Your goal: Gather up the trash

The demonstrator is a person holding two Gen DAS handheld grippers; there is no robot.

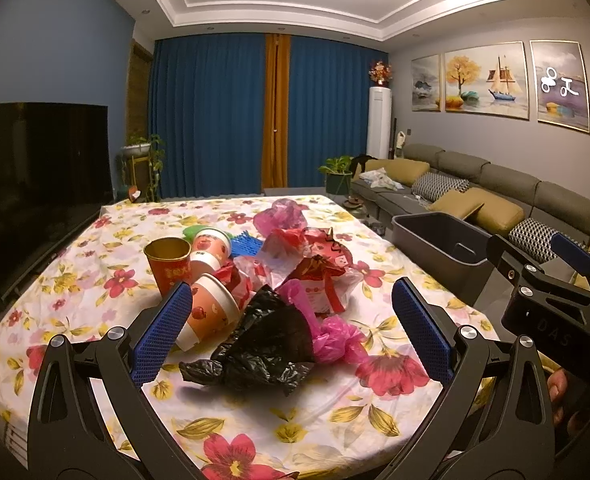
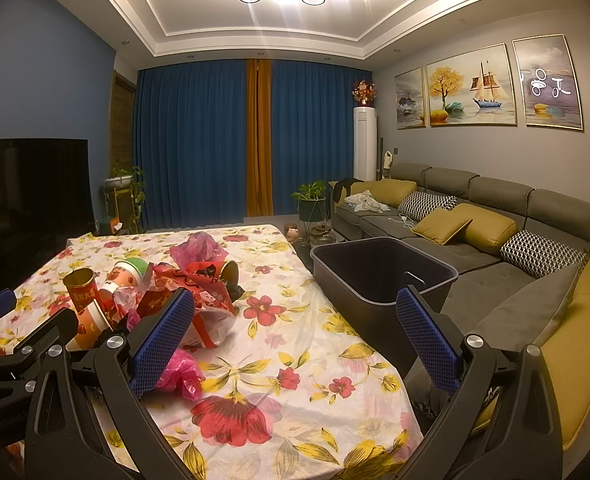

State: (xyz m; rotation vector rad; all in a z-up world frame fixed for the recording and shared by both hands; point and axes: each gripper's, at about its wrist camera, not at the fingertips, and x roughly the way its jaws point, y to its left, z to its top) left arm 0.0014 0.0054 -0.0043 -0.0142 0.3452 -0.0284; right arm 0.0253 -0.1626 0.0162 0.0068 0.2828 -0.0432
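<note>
Near the surface's front edge: left gripper (image 1: 291, 332), jaws spread wide, empty, a crumpled black bag (image 1: 263, 344) lying between them, untouched. Right gripper (image 2: 299, 344), jaws equally wide, empty. Trash pile (image 1: 255, 264) mid-surface; grey bin (image 2: 383, 272) beside the right edge.
</note>
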